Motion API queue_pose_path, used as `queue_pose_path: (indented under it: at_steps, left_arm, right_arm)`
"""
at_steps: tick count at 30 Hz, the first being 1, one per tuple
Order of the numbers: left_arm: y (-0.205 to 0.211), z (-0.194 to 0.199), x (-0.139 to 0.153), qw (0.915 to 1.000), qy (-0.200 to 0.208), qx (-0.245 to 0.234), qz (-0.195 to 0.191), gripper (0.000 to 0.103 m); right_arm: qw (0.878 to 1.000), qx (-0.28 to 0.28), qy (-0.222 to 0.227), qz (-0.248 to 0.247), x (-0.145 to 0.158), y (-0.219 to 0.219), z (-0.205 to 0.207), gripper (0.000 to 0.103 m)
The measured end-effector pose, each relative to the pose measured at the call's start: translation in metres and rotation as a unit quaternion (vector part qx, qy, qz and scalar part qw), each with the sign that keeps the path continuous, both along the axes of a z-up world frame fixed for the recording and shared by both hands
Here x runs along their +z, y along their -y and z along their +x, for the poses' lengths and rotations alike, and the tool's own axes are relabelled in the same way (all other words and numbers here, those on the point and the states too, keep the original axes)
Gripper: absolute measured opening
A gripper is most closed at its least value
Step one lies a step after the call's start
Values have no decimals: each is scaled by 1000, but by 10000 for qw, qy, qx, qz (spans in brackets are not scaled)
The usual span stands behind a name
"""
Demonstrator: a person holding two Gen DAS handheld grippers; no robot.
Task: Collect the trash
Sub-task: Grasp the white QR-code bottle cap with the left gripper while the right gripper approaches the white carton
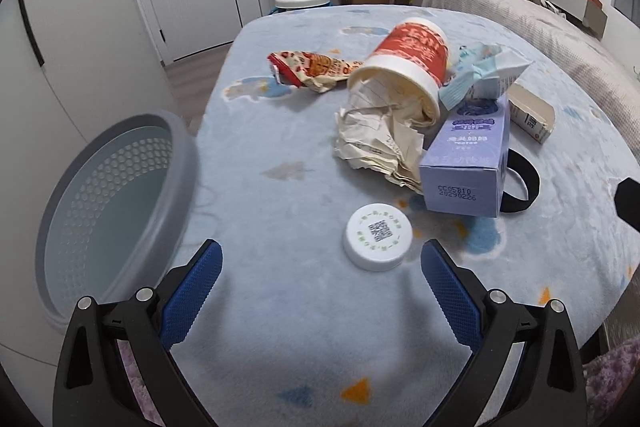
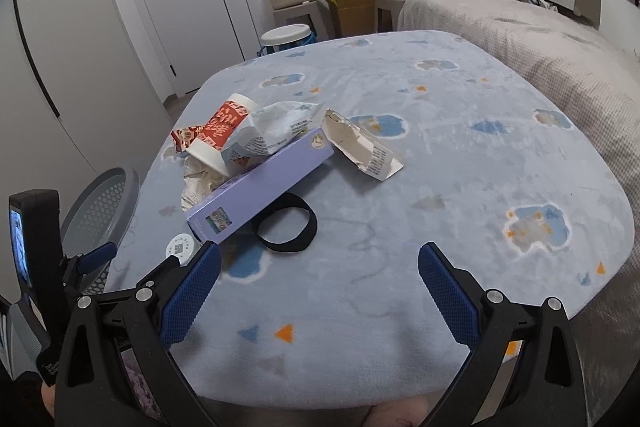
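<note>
Both tools gape empty: left tool [image 1: 320, 261] just short of white cap [image 1: 377, 242], right tool [image 2: 320, 261] near black band [image 2: 286, 228].

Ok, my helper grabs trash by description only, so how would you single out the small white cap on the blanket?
Start at the blue blanket and find the purple box in the trash pile. Just in front of it lies the white cap. It is the only round flat piece, with a QR code printed on top.

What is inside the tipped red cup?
Crumpled lined paper spills from the mouth of the red cup onto the blanket. The paper blocks the view deeper inside the cup.
</note>
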State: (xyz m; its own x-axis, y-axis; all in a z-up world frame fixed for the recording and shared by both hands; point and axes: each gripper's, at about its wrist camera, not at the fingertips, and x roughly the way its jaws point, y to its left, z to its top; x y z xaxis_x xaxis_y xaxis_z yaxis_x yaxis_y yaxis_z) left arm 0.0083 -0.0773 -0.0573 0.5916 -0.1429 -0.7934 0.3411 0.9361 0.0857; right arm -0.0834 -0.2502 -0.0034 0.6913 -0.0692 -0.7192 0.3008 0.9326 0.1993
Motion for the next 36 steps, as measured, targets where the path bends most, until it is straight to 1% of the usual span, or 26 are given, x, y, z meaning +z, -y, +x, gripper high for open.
queue_pose_path:
  at_steps: [5, 9, 11, 12, 14, 16, 17, 23, 28, 31, 36]
  left_arm:
    - [7, 10, -10, 9999, -123, -33, -66, 95]
    - [12, 17, -15, 9999, -148, -62, -10, 94]
    - [13, 19, -16, 9997, -189, -123, -96, 82]
    - [12, 20, -17, 9994, -247, -167, -161, 72]
    - [12, 20, -15, 9991, -261, -217, -260, 61]
    - [14, 18, -13, 9985, -284, -350, -303, 42]
    - [15, 16, -13, 9983, -285, -399, -307, 39]
    - [8, 9, -6, 9987, -223, -355, -302, 39]
    - [-3, 3, 11, 9992, -27, -231, -333, 39]
    - [-8, 2, 20, 9988, 30, -178, -444, 39]
    - [-12, 2, 25, 9984, 39, -164, -540, 39]
  right_arm:
    - [9999, -47, -8, 113, -2, 7, 0, 97]
    - [9999, -23, -11, 157, -3, 9, 0, 97]
    - [9999, -18, -13, 157, -3, 9, 1, 97]
    - [9999, -26, -18, 163, -3, 9, 0, 97]
    - [9998, -36, -32, 173, -3, 9, 0, 97]
    - [9998, -41, -40, 174, -4, 9, 0, 97]
    - [9998, -42, -44, 171, -4, 9, 1, 97]
    - [9998, -95, -115, 120, -11, 15, 1, 97]
    - [9992, -232, -295, 143, -15, 37, 7, 97]
    - [9990, -169, -418, -70, -14, 46, 22, 97]
    - [9959, 94, -596, -668, -19, 53, 58, 97]
